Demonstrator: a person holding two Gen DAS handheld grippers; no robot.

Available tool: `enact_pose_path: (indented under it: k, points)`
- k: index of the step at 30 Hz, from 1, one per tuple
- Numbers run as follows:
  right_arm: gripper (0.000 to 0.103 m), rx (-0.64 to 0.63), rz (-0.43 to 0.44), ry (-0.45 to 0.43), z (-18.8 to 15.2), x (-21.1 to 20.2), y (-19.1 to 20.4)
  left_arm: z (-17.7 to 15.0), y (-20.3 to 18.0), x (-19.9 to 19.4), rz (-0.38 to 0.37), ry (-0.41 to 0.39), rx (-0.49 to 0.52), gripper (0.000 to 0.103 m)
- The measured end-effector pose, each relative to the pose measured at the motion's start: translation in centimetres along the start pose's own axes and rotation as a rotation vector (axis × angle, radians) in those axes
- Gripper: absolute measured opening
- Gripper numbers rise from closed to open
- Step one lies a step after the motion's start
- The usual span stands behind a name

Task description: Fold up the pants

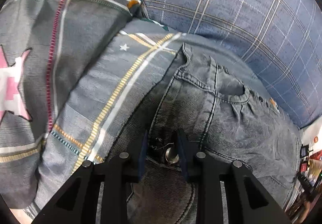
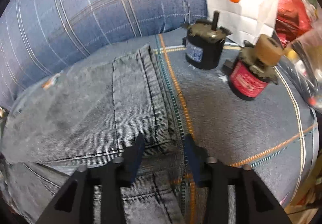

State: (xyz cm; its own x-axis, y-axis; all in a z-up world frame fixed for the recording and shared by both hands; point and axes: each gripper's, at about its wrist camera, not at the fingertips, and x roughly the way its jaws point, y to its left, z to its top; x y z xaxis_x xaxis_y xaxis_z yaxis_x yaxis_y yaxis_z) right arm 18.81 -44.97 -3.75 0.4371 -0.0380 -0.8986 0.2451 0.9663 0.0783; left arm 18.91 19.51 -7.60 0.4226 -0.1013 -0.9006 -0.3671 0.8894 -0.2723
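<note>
A: Near end first. Left gripper [image 1: 162, 150] points down at the jeans [image 1: 221, 123], jaws narrow, straddling the waistband with the metal button [image 1: 171, 156] between them. Whether the pads pinch the denim, I cannot tell.

B: Right gripper [image 2: 164, 155]?

A: Jaws about half apart over the jeans' side seam, 1 finger on denim, 1 on the bedspread [image 2: 231, 123]. Nothing visibly clamped.

B: Progress?

A: Early, I judge. The waist end lies spread flat; no fold shows. All folds remain.

B: Room?

A: Tight. A plaid pillow [image 2: 90, 12] butts the far edge of the jeans. On the bedspread's right side stand 2 small motors, black [image 2: 205, 52] and red [image 2: 249, 81], near the seam. A white bag [image 2: 247, 2] stands behind them.
</note>
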Motion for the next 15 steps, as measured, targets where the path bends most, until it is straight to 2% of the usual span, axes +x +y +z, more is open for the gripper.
enact_pose_path:
  k: [2, 6, 8, 11, 13, 14, 15]
  points:
    - [0.059, -0.001, 0.001, -0.035, 0.0, -1.5, 0.1, 0.1, -0.1, -0.9, -0.013, -0.026, 0.0, 0.033]
    - [0.06, -0.036, 0.07, -0.103, 0.1, -3.9, 1.5, -0.2, -0.1, -3.4, -0.005, -0.096, 0.016, 0.034]
    - [0.061, -0.046, 0.129, -0.096, 0.3, -3.5, 2.3, -0.5, 0.0, -4.4, -0.041, -0.113, 0.016, 0.034]
    - [0.061, -0.036, 0.141, -0.03, 0.1, -1.1, 2.4, -1.0, -0.9, -4.9, -0.089, -0.127, 0.049, 0.035]
    - [0.061, -0.036, 0.097, 0.035, -0.4, 1.1, 2.2, -1.4, -1.7, -4.1, -0.09, -0.106, 0.089, 0.039]
    - [0.061, -0.046, 0.097, 0.021, -0.6, 1.1, 2.3, -1.8, -2.1, -3.1, -0.069, -0.074, 0.111, 0.041]
    - [0.061, -0.064, 0.072, 0.015, -0.5, 0.8, 2.7, -2.2, -2.6, -1.7, -0.006, -0.024, 0.144, 0.042]
